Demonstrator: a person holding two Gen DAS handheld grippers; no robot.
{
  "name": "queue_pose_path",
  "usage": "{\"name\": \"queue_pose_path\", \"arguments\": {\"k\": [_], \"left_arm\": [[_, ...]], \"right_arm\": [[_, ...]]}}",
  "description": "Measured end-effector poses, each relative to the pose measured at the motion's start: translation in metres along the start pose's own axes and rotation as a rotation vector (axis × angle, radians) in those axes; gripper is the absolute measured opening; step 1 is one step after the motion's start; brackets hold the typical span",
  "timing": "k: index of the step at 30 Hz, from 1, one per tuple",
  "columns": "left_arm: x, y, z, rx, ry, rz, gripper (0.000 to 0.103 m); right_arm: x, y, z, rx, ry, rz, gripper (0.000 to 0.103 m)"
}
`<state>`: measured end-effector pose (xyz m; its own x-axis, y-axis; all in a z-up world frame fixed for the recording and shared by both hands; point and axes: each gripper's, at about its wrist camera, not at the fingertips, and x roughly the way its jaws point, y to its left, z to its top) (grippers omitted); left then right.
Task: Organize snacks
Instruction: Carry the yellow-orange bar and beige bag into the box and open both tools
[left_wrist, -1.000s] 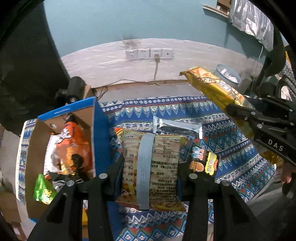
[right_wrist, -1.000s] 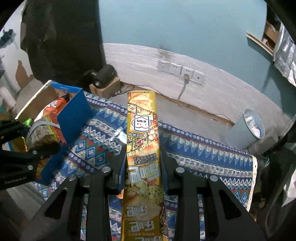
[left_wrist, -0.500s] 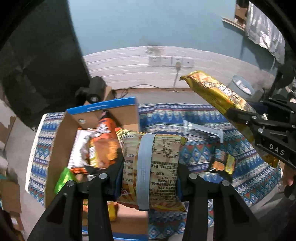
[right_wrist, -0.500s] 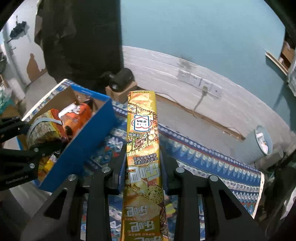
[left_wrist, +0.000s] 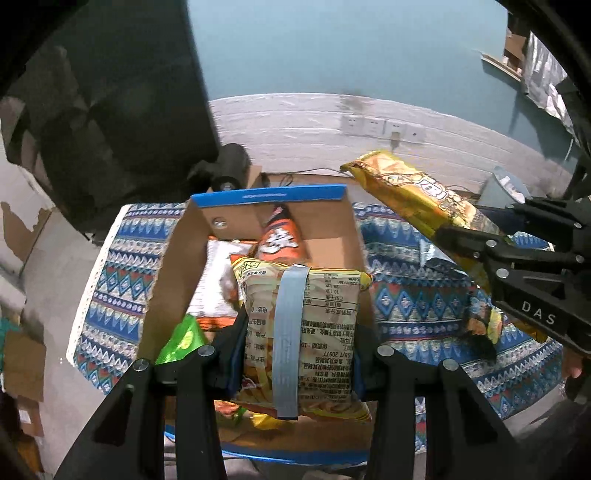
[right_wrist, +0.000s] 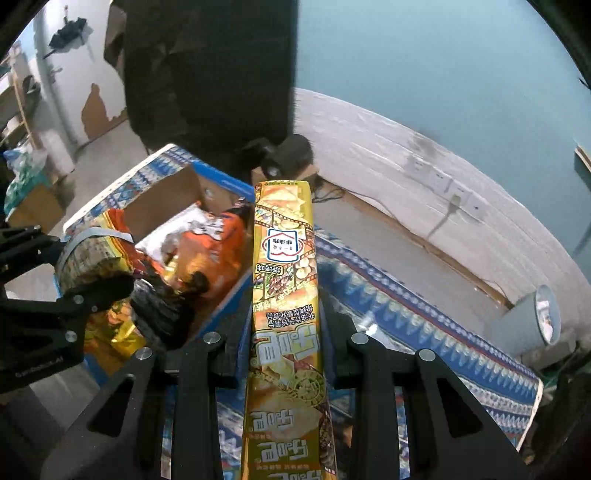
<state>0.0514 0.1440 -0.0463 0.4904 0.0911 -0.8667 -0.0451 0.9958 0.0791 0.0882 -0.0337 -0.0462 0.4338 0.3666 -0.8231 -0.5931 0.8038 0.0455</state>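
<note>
A yellow snack bag (left_wrist: 301, 328) with a grey back seam hangs above the open cardboard box (left_wrist: 177, 258); a long gold packet (right_wrist: 286, 314) is held beside it.

We carry both snacks sideways: the yellow noodle bag (left_wrist: 301, 339), formerly above the patterned cloth (left_wrist: 413, 306), now hangs over the cardboard box (left_wrist: 177, 266); the gold packet (right_wrist: 286, 314) nears its blue wall.

Both hand-held grippers (left_wrist: 299, 354) (right_wrist: 284, 332) clamped, angled downward

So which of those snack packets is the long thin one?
The golden packet clamped in the right gripper: a tall narrow sleeve. The packet in the left gripper is a squat, puffy bag with a pale back strip.
</note>
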Motion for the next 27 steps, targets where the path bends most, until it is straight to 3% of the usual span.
{"name": "queue_pose_path", "arguments": {"k": [17, 25, 27], "left_arm": [[0.012, 0.066, -0.018, -0.099, 0.037, 0.07, 0.045], [0.02, 0.082, -0.018, -0.16, 0.074, 0.062, 0.045], [0.021, 0.082, -0.019, -0.163, 0.084, 0.07, 0.05]], "right_arm": [[0.045, 0.075, 0.038, -0.059, 0.039, 0.114, 0.029], [0.067, 0.09, 0.039, -0.041, 0.088, 0.197, 0.035], [0.065, 0.088, 0.039, -0.022, 0.079, 0.212, 0.036]]}}
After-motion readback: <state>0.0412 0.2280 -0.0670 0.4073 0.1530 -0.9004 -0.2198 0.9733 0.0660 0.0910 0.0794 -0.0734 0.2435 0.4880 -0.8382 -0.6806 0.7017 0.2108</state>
